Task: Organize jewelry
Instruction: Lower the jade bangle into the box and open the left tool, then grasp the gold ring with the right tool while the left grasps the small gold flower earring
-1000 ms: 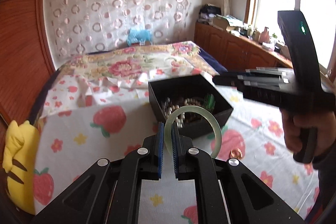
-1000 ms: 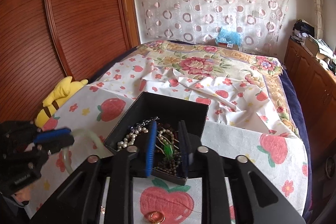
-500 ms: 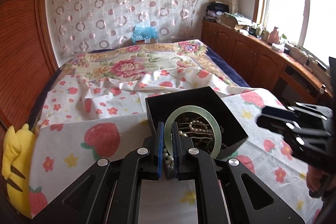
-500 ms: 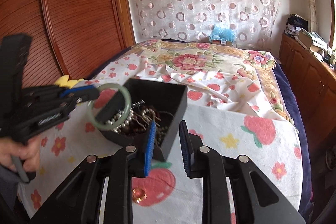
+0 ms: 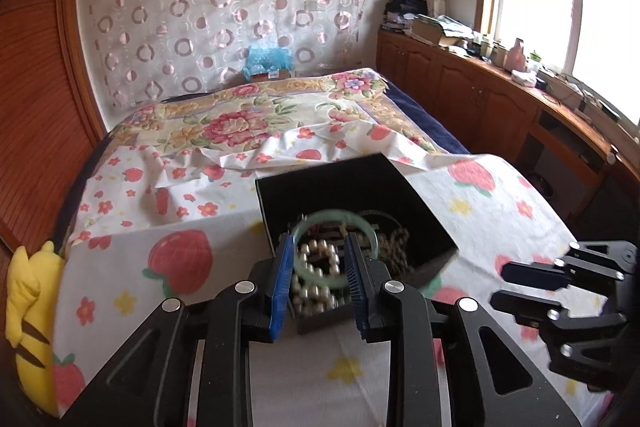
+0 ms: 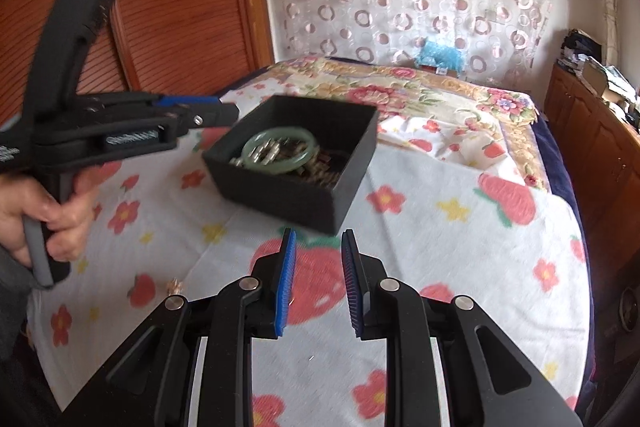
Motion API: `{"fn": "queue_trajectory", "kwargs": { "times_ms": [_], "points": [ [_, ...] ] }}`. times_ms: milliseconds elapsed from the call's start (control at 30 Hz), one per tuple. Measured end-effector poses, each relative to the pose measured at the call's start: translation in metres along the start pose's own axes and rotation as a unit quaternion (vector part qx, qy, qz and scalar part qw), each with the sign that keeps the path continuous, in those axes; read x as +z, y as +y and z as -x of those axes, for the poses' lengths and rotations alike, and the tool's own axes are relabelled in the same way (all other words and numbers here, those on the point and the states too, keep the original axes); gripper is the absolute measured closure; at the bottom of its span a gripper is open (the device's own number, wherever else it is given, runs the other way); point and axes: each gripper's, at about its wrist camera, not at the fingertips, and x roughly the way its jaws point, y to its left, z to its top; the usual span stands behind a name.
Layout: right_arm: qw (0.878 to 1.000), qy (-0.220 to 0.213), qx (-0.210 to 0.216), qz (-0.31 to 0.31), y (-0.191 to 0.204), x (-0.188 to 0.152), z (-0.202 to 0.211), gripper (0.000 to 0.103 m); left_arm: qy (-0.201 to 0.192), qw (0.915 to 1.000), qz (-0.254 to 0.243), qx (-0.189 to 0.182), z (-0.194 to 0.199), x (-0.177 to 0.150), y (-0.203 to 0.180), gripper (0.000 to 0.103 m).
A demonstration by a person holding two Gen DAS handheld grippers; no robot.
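A black open box (image 5: 400, 195) (image 6: 340, 143) sits on the strawberry-print sheet and holds pearl and bead jewelry. A pale green bangle (image 5: 372, 227) (image 6: 256, 143) lies inside it on top of the beads. My left gripper (image 5: 320, 275) is open, its blue pads either side of the box's near corner, above the bangle; it also shows in the right wrist view (image 6: 208, 111) at the box's left rim. My right gripper (image 6: 318, 275) is open and empty, short of the box, and shows at the right in the left wrist view (image 5: 516, 283). A small gold ring (image 6: 175, 283) lies on the sheet.
The bed (image 5: 248, 123) stretches back to a curtained wall. A yellow plush toy (image 5: 28, 303) lies at the left edge. A wooden wardrobe (image 6: 168, 7) is on the left, and low wooden cabinets (image 5: 480, 99) with clutter run under the window on the right.
My left gripper has opened and let go of the green bangle, which now lies in the box. My right gripper has drawn back from the box.
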Motion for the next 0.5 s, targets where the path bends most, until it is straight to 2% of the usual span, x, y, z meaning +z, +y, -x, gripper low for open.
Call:
{"fn": "queue_trajectory", "kwargs": {
  "times_ms": [267, 500],
  "points": [
    [0.999, 0.039, 0.019, 0.029, 0.025, -0.019, -0.016, 0.072, 0.013, 0.9998, -0.013, -0.009, 0.028, -0.049, 0.002, 0.076],
    [0.996, 0.076, 0.007, 0.052, 0.035, -0.024, -0.033, 0.069, 0.032, 0.9992, -0.001, -0.026, 0.035, -0.083, 0.005, 0.074]
  ]
}}
